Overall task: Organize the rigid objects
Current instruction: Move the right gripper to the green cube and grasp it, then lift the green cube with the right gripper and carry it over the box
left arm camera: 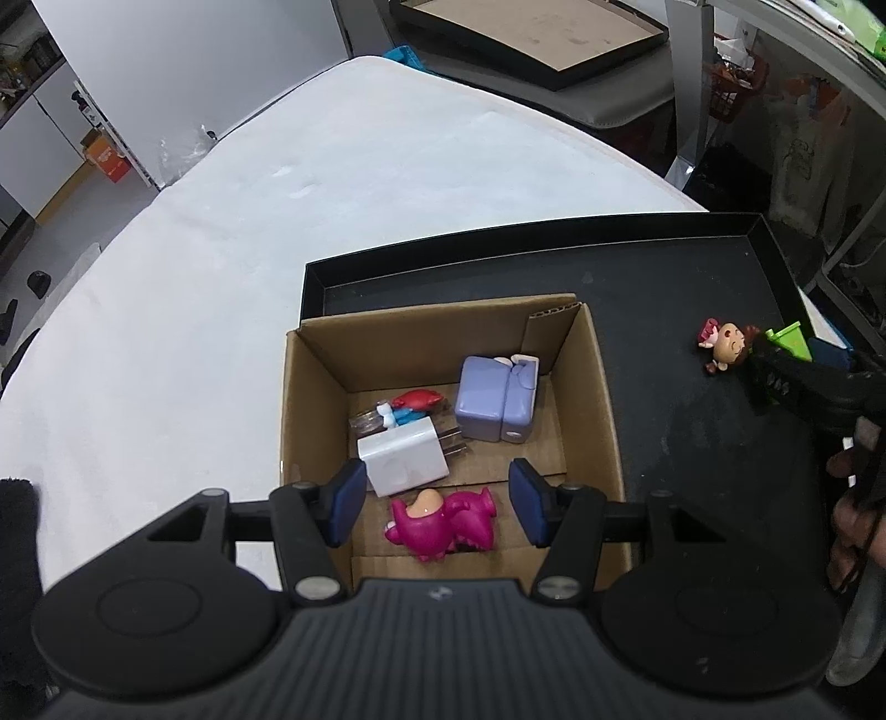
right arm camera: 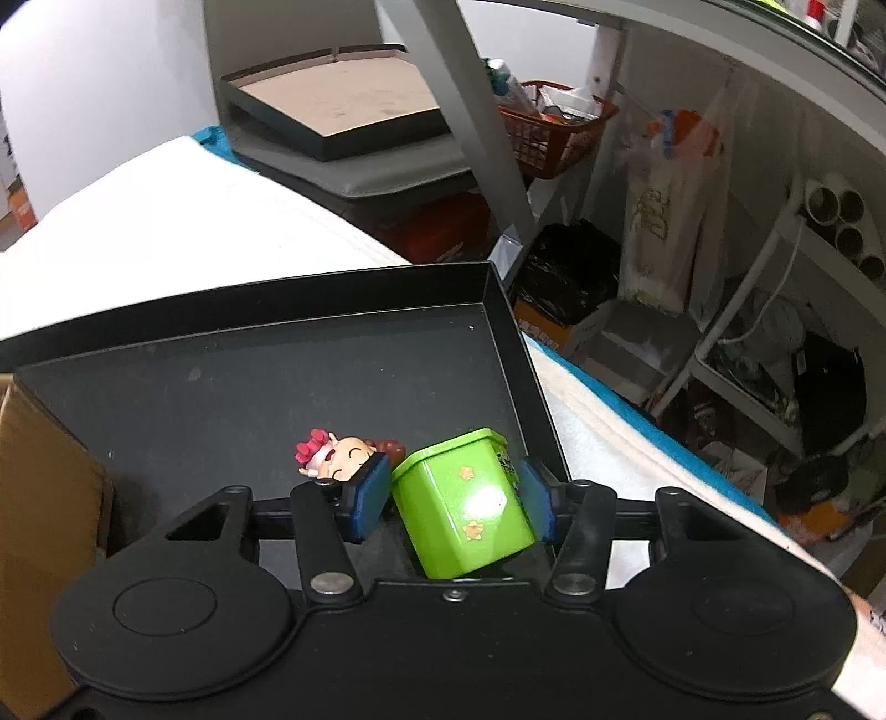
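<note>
My left gripper hangs open over a cardboard box, nothing between its blue pads. The box holds a pink toy, a white charger, a purple block-shaped item and a small red-and-blue figure. The box stands in a black tray. In the right wrist view my right gripper has both pads against a tilted green container in the tray's near right corner. A little doll lies just left of it, touching the left finger.
The tray rests on a white tabletop. A second black tray with a brown board sits beyond the table. A red basket and cluttered shelves stand off the table's right edge. A person's hand holds the right gripper.
</note>
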A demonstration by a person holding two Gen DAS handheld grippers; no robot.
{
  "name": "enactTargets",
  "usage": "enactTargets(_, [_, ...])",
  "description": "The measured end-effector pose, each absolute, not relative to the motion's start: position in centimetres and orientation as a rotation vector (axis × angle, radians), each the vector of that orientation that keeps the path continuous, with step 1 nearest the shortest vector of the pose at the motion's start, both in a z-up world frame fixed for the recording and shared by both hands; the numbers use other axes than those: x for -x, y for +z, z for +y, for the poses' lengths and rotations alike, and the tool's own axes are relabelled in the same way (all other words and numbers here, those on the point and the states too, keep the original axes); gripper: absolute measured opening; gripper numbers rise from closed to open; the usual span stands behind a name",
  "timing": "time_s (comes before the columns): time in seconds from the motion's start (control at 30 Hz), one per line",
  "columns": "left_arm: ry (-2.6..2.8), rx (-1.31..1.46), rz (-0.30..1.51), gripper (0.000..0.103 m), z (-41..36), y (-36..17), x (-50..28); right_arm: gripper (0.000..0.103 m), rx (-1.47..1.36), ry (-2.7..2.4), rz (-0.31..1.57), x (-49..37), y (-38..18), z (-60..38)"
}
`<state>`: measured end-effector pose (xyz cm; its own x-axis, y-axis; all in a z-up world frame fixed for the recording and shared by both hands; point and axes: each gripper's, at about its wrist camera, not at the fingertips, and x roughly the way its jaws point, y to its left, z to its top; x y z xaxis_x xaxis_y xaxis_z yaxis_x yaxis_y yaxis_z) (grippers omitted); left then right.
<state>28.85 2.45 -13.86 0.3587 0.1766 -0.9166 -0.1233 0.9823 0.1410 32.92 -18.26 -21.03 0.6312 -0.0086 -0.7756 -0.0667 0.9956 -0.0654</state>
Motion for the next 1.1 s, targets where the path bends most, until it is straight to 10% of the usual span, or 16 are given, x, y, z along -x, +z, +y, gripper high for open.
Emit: enactTargets(1.1, [0.272,-0.057,1.167,0.056,2.3,-12.4,-23.9,0.047,-0.031,0.122,0.877,-29.0,-17.2,-21.0])
